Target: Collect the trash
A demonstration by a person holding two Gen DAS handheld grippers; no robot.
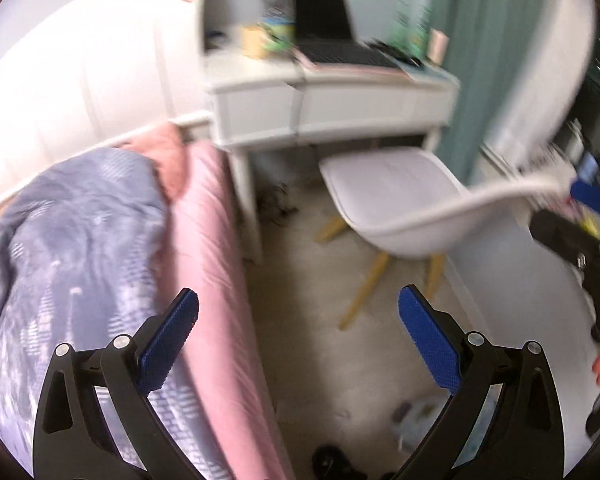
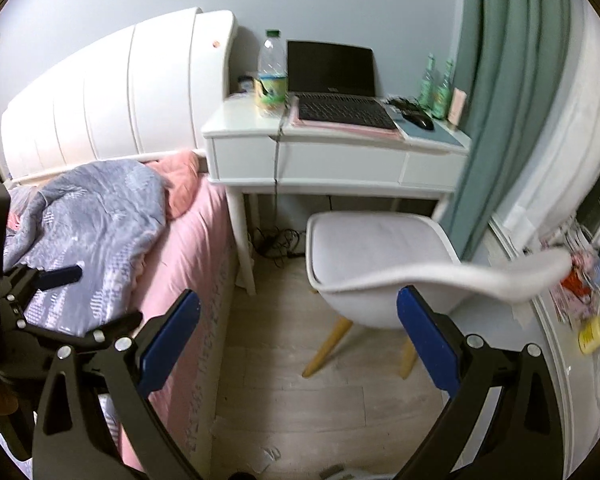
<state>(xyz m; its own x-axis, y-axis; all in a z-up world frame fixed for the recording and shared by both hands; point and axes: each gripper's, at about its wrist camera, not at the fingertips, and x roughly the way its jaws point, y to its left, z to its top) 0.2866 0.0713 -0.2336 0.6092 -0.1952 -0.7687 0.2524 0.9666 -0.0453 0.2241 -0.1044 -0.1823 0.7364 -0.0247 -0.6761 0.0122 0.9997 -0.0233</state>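
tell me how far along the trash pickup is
Nothing looks collected yet. Both the left claw and right claw are open and empty. Left to do: the crumpled wrapper and paper scraps on the floor.

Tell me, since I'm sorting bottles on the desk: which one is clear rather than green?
The tall clear bottle left of the laptop, green-capped with a pale label. The two green bottles stand by the curtain.

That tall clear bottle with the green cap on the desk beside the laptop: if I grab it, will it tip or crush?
The bottle looks nearly empty, so it is probably light and easy to knock over. It stands tall and narrow near the desk edge, so a sideways nudge may topple it. Its thin clear wall would likely buckle under a hard squeeze.
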